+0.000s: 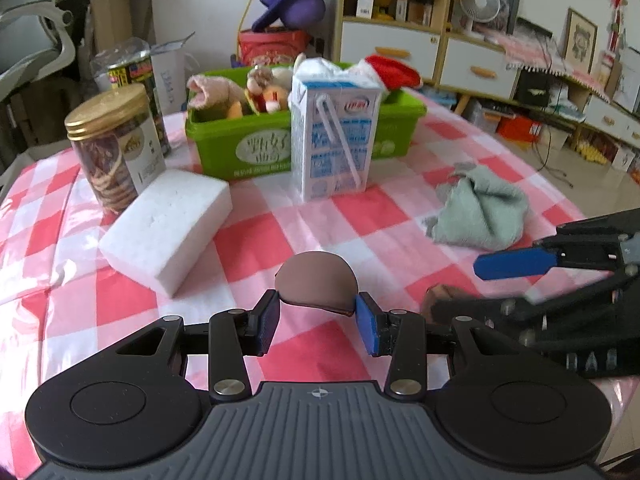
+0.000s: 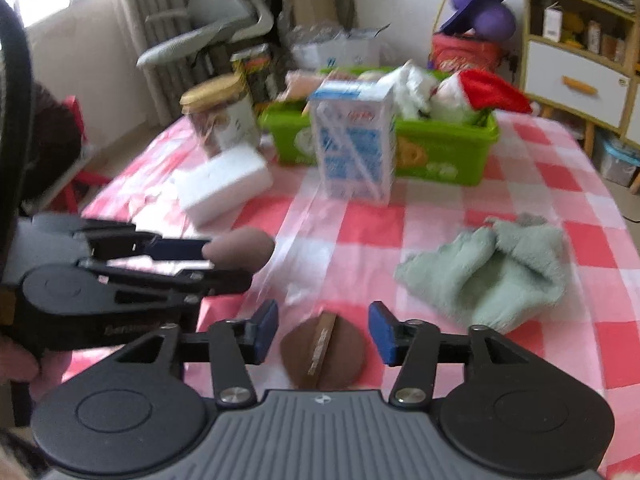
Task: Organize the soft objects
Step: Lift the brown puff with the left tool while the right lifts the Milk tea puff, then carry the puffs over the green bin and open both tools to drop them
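A brown half-round soft piece (image 1: 316, 284) sits between the pads of my left gripper (image 1: 318, 320), which is shut on it just above the checked cloth. From the right wrist view that left gripper (image 2: 216, 264) comes in from the left with the same brown piece (image 2: 240, 248) at its tips. My right gripper (image 2: 324, 332) is open. A second brown round piece (image 2: 344, 348) with a tan strip across it lies between its jaws, with a gap on each side. A pale green cloth (image 1: 480, 212) (image 2: 500, 272) lies crumpled to the right. The right gripper (image 1: 480, 286) enters the left wrist view at the right edge.
At the back stands a green basket (image 1: 224, 136) (image 2: 440, 148) filled with plush toys (image 1: 260, 88) and a red hat (image 1: 392, 70). A milk carton (image 1: 336, 136) (image 2: 356, 144) stands in front of it. A white foam block (image 1: 168, 228) and a gold-lidded jar (image 1: 112, 140) are on the left.
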Demonstrator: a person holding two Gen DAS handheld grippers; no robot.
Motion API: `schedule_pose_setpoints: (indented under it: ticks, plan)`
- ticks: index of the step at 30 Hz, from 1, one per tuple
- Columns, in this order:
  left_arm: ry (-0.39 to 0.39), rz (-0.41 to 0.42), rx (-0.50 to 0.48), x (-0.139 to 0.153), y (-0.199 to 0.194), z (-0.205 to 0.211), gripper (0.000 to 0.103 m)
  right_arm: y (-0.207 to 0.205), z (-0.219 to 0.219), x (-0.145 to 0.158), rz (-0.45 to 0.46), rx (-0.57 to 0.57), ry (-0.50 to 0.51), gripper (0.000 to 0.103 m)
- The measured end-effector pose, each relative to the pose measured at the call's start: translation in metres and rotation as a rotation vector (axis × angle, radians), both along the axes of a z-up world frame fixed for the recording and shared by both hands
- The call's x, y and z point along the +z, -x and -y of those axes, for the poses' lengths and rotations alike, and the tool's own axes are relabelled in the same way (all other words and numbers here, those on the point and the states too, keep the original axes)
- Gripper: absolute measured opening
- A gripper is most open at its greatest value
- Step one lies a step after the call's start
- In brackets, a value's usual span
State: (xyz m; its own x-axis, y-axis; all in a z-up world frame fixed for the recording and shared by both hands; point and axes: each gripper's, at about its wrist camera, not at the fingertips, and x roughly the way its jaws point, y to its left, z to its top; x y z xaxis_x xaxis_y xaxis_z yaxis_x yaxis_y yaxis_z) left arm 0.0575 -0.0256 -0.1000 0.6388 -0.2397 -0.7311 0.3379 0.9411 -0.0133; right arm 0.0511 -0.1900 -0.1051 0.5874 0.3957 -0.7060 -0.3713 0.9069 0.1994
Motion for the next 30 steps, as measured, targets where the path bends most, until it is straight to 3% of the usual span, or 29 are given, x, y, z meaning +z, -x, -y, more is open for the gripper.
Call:
schedule_pose_setpoints:
  ticks: [2,7,8,9,15,30]
  plan:
    - [-0.008,-0.013,0.009,-0.004,-0.001,-0.001,0.043,0.001,-0.005,-0.006,-0.024,0.024,0.027,0.039]
    - [0.005,-0.045,0.035,-0.007,-0.004,-0.007,0.043,0.006,-0.013,-0.018,-0.021,0.035,0.113,0.039]
    - [0.005,-0.045,0.036,-0.007,-0.004,-0.007,0.043,0.006,-0.014,-0.018,-0.015,0.038,0.121,0.038]
    - [0.004,-0.044,0.037,-0.007,-0.004,-0.007,0.043,0.007,-0.015,-0.018,-0.009,0.038,0.127,0.031]
    - [0.006,-0.037,0.036,-0.004,-0.004,-0.008,0.043,0.005,-0.012,-0.015,-0.008,0.028,0.11,0.021]
    - [0.063,0.025,0.094,0.024,-0.01,-0.017,0.043,-0.008,0.008,0.017,0.053,-0.063,0.03,0.021]
